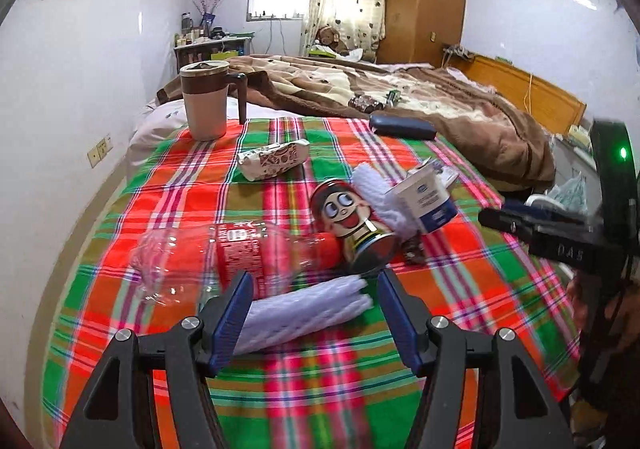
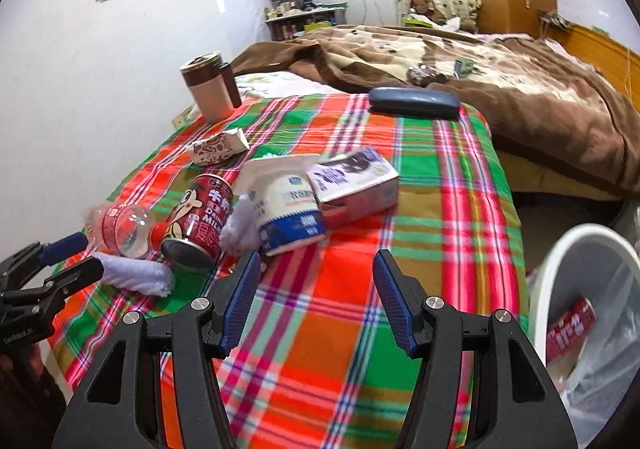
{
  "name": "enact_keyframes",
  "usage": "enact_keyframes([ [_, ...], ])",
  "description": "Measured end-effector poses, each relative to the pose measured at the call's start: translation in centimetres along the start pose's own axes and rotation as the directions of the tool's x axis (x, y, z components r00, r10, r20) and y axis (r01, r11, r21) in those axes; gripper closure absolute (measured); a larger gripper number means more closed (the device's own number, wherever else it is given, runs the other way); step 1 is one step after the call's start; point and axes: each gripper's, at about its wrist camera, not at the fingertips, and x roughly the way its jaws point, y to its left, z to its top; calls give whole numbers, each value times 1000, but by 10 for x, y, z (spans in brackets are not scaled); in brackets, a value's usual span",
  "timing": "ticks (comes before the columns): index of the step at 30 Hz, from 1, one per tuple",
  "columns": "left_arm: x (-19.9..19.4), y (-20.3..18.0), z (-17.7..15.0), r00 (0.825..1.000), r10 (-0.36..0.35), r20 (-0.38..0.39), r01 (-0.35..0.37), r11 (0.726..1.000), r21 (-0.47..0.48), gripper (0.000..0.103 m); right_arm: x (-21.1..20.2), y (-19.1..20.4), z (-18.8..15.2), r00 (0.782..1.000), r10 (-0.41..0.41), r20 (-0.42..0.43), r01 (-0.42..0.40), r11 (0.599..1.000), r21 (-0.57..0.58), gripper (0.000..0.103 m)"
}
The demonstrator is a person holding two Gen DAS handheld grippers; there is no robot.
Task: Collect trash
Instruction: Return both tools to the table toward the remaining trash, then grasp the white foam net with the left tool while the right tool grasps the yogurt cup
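Looking along my left gripper (image 1: 312,313), I see its blue pads spread wide with a white foam net sleeve (image 1: 304,313) lying between them on the plaid cloth (image 1: 280,381); the pads are apart and not pressing it. Toward the left edge of the cloth lies a crushed clear bottle (image 1: 224,261) with a red label, its red cap end touching a red milk can (image 1: 352,225) tipped on its side. Just right of the can a second white foam sleeve (image 1: 372,189) leans against a white-and-blue yogurt cup (image 1: 428,205). Farther back, near the far left corner, a lidded mug (image 1: 206,101) stands upright, with a small patterned carton (image 1: 272,159) lying in front of it. A dark glasses case (image 1: 402,126) rests at the far edge, against the brown blanket (image 1: 460,109).

From the right wrist view, my right gripper (image 2: 316,297) hangs over bare cloth near the front edge with its jaws wide and nothing between them. A purple-and-white carton (image 2: 356,185) lies on its side touching the yogurt cup. Off the right edge of the cloth stands a white bin (image 2: 560,269) with a clear liner, and a red box (image 2: 568,333) lies inside it.
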Motion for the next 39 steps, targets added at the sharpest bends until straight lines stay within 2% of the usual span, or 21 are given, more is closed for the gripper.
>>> enact_keyframes([
  [8, 20, 8, -1, 998, -5, -57, 8, 999, 53, 39, 17, 15, 15, 999, 33, -14, -33, 998, -47, 43],
  [14, 35, 7, -5, 996, 29, -89, -20, 994, 110, 39, 31, 19, 21, 999, 19, -45, -22, 998, -66, 43],
  [21, 44, 9, -9, 991, 2, -134, 14, 993, 117, 39, 44, 25, 27, 996, 48, -74, -55, 994, -98, 43],
  [25, 46, 5, -11, 986, -54, -158, 72, 992, 109, 39, 49, 27, 29, 995, 59, -82, -66, 994, -90, 43],
  [28, 45, 4, -13, 985, -57, -164, 75, 991, 108, 39, 50, 28, 29, 994, 67, -85, -74, 994, -83, 43],
  [32, 42, 0, -15, 982, -80, -169, 98, 990, 101, 39, 49, 27, 28, 995, 59, -79, -65, 995, -77, 56],
  [35, 40, -4, -18, 979, -104, -175, 123, 987, 102, 39, 48, 25, 27, 994, 71, -78, -75, 995, -59, 56],
  [39, 37, -11, -22, 978, -98, -183, 121, 985, 121, 39, 46, 24, 25, 994, 76, -74, -79, 996, -48, 56],
])
